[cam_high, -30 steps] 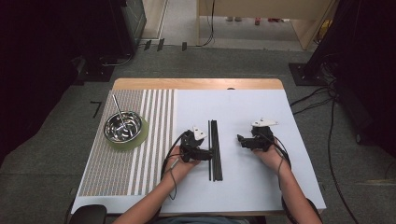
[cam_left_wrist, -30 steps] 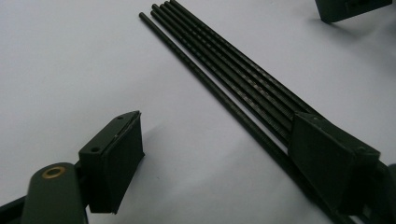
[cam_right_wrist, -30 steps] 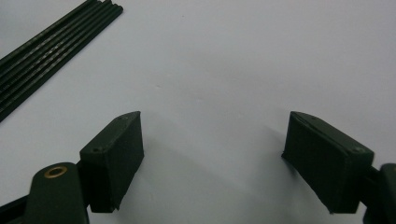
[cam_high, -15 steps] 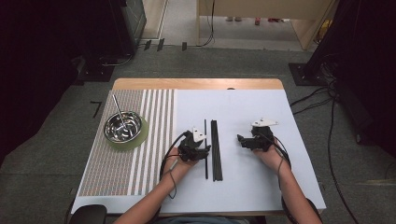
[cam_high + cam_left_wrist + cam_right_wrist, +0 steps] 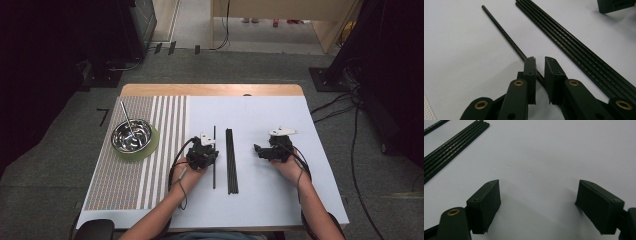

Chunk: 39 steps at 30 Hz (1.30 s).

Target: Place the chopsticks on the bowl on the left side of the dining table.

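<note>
A single thin black rod (image 5: 214, 135) (image 5: 504, 32) lies on the white sheet (image 5: 270, 115), apart from and left of a bundle of several black rods (image 5: 231, 160) (image 5: 574, 47). My left gripper (image 5: 213, 156) (image 5: 540, 60) is low over the single rod. Its jaws have just been closing and now stand nearly together, with the rod running slantwise through the narrow gap between them. The pads do not visibly press on it. My right gripper (image 5: 257, 150) (image 5: 537, 192) rests right of the bundle, open wide, with bare sheet between its jaws.
A steel bowl (image 5: 132, 135) with a metal stick (image 5: 126, 117) in it sits on a green round mat (image 5: 147, 149) at the left, on a striped placemat (image 5: 160, 150). The table's wooden far edge (image 5: 210, 90) runs behind the sheet.
One rod has come away from the bundle and moved left. The left gripper's jaws have narrowed around it. The right hand has stayed still.
</note>
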Available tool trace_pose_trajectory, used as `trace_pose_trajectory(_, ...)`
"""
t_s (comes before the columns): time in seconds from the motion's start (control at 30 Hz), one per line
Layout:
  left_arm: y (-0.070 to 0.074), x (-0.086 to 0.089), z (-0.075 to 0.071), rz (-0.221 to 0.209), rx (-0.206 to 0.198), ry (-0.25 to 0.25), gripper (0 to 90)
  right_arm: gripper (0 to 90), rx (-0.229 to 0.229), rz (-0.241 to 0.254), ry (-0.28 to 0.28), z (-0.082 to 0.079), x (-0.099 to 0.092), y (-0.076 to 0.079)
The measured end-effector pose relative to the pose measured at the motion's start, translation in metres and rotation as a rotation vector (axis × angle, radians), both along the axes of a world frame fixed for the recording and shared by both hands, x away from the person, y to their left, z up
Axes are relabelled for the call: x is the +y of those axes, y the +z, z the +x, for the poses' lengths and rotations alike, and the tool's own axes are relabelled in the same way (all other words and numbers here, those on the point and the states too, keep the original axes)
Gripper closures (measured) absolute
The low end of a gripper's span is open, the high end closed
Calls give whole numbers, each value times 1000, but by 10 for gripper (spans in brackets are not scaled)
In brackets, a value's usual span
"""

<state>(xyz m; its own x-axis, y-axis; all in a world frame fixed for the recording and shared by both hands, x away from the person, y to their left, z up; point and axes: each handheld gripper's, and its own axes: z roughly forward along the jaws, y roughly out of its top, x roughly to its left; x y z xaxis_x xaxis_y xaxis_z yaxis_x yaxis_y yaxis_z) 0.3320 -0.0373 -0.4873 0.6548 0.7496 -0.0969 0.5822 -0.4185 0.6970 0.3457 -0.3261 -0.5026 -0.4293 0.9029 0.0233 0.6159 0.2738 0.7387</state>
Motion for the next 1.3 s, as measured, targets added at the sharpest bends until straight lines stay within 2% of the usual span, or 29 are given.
trace_pose_trajectory(0.2,2,3,3,-9,25,16,826,192,-1,-2,-1,0,0,0)
trace_pose_trajectory(0.37,2,3,4,15,14,23,831,191,-1,-2,-1,0,0,0)
trace_pose_trajectory(0.53,4,8,7,11,33,36,844,191,-1,-2,-2,0,0,0)
trace_pose_trajectory(0.83,6,14,13,43,38,42,860,190,-1,-3,-2,0,0,0)
trace_pose_trajectory(0.93,7,21,18,72,36,49,864,190,0,-3,-3,0,0,0)
trace_pose_trajectory(1.1,7,25,19,67,47,38,868,190,0,-3,-3,0,0,0)
trace_pose_trajectory(1.3,10,33,22,87,52,17,875,190,0,-3,-4,0,0,0)
